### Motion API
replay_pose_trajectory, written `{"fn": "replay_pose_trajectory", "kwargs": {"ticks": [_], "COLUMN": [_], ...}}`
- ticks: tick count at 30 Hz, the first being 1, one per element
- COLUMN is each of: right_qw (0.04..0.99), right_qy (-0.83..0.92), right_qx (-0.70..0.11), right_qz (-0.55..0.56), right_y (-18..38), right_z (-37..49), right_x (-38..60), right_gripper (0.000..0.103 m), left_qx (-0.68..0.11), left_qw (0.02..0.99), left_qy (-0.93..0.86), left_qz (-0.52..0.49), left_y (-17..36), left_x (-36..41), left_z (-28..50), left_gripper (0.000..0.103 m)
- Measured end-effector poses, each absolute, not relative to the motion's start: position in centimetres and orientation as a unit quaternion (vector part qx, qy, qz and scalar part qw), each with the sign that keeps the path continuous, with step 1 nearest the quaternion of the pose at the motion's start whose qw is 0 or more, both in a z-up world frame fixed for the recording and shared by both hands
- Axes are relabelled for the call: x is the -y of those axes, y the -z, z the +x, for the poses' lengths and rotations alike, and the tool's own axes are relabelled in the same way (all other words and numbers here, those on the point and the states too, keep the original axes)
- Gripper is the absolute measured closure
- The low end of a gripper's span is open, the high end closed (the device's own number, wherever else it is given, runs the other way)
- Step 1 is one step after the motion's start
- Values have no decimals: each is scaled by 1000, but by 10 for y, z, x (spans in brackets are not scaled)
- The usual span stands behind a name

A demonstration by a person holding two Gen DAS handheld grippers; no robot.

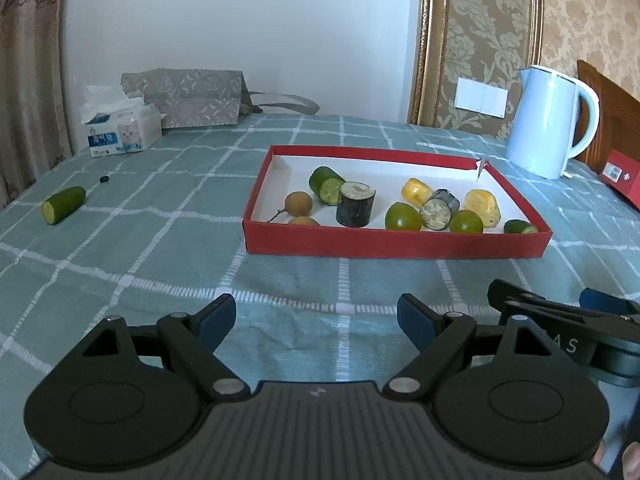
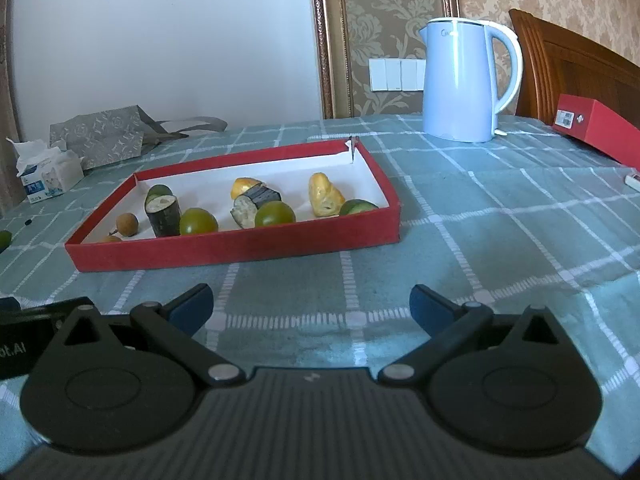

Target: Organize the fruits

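Note:
A shallow red box (image 1: pixel 396 242) (image 2: pixel 240 246) with a white floor holds several pieces: green cucumber chunks, dark-skinned cylinders (image 1: pixel 355 204), yellow corn pieces (image 1: pixel 482 207), green limes (image 1: pixel 402 217) and small brown round fruits (image 1: pixel 298 202). One cucumber half (image 1: pixel 64 205) lies alone on the cloth far to the left, seen at the left edge in the right wrist view too. My left gripper (image 1: pixel 316 322) is open and empty, short of the box. My right gripper (image 2: pixel 312 308) is open and empty as well, beside the left one.
A pale blue kettle (image 1: pixel 548 124) (image 2: pixel 464 80) stands behind the box on the right. A red carton (image 2: pixel 596 128) lies at the far right. A tissue pack (image 1: pixel 120 132) and a patterned bag (image 1: pixel 188 96) sit at the back left. A checked green cloth (image 2: pixel 500 232) covers the table.

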State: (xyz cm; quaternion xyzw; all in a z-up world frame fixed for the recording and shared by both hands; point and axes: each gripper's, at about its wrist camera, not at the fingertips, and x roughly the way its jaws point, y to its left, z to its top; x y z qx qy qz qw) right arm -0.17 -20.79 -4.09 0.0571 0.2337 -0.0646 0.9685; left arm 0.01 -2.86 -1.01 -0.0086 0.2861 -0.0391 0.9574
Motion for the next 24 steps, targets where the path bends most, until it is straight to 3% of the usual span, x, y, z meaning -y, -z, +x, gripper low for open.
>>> {"fn": "replay_pose_trajectory", "kwargs": {"ticks": [24], "right_qw": [968], "right_qy": [70], "right_qx": [-237], "right_qz": [38], "right_y": [40], "right_z": [2], "right_x": [199], "right_gripper": [0], "left_qx": [-256], "left_qw": [966], "left_qy": [28], "left_qz": [21], "left_y": [7], "left_x": [36], "left_z": [-5], "left_gripper": [15]}}
